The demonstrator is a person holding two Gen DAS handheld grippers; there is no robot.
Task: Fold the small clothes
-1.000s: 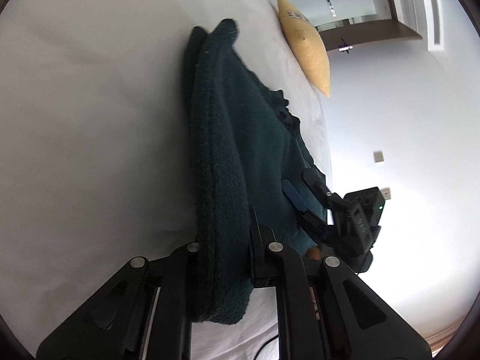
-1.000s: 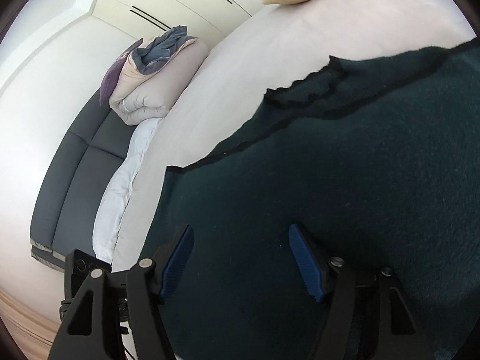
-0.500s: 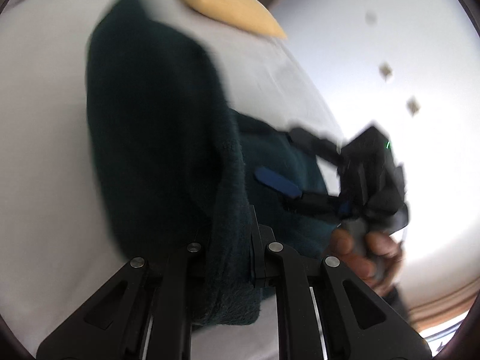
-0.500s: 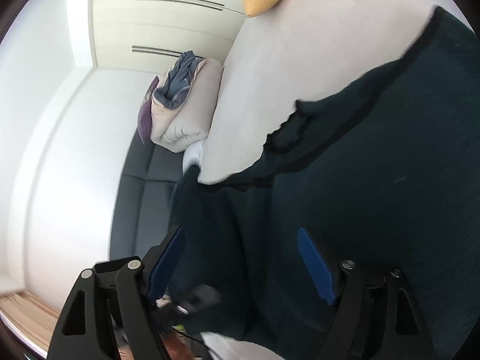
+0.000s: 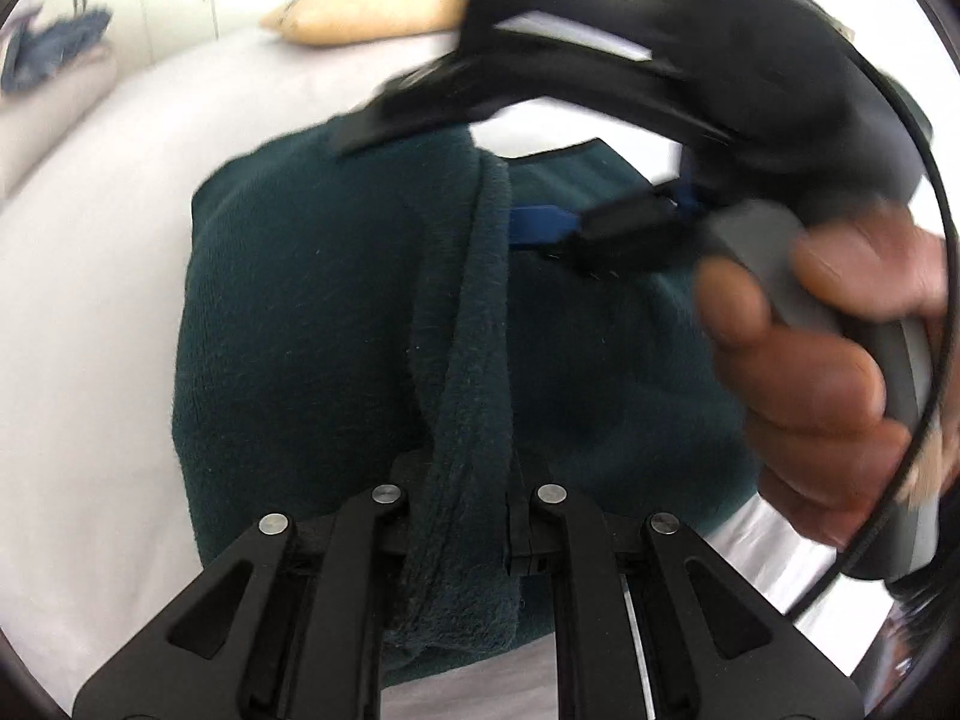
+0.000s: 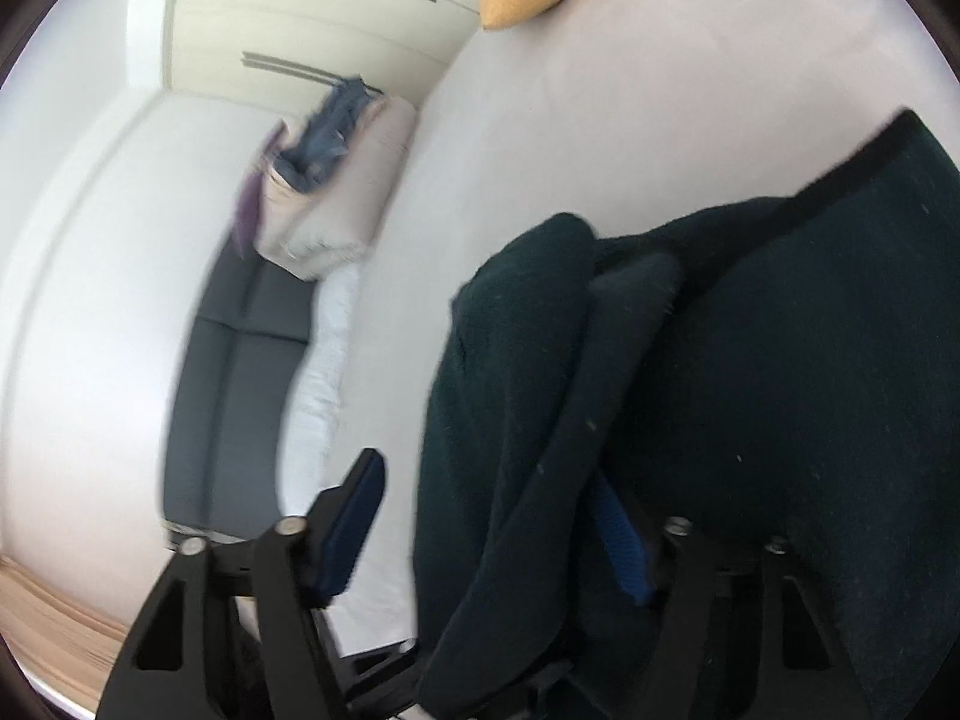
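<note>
- Dark green knit fabric, a small garment (image 5: 288, 324), lies bunched on the pale bed sheet (image 5: 90, 276), and a thick folded ridge of it runs straight back into the left gripper (image 5: 462, 480).
- Left gripper: its two black fingers are drawn in narrow and pinch that folded ridge between them; the cloth fills the whole gap.
- Only the left wrist view shows the right gripper (image 5: 558, 204) from outside: it reaches in from the upper right, blurred, with one blue finger pad (image 5: 540, 225) touching the garment just beside the ridge. A bare hand (image 5: 828, 360) wraps its grey handle, and a thin black cable curves along the right edge.
- Only the right wrist view shows how that gripper stands: its fingers are spread wide, the left blue pad (image 6: 354, 522) out over the sheet, clear of the cloth, the right blue pad (image 6: 621, 546) tucked against a fold of the garment (image 6: 780, 390). Nothing is pinched between them.
- Both views catch the yellow cushion (image 5: 372, 9) at the far end of the bed.
- The right wrist view alone shows a dark grey sofa (image 6: 228, 396) beside the bed and a rolled pale duvet (image 6: 336, 192) with blue cloth on top; the left wrist view catches only a corner of that pile.
</note>
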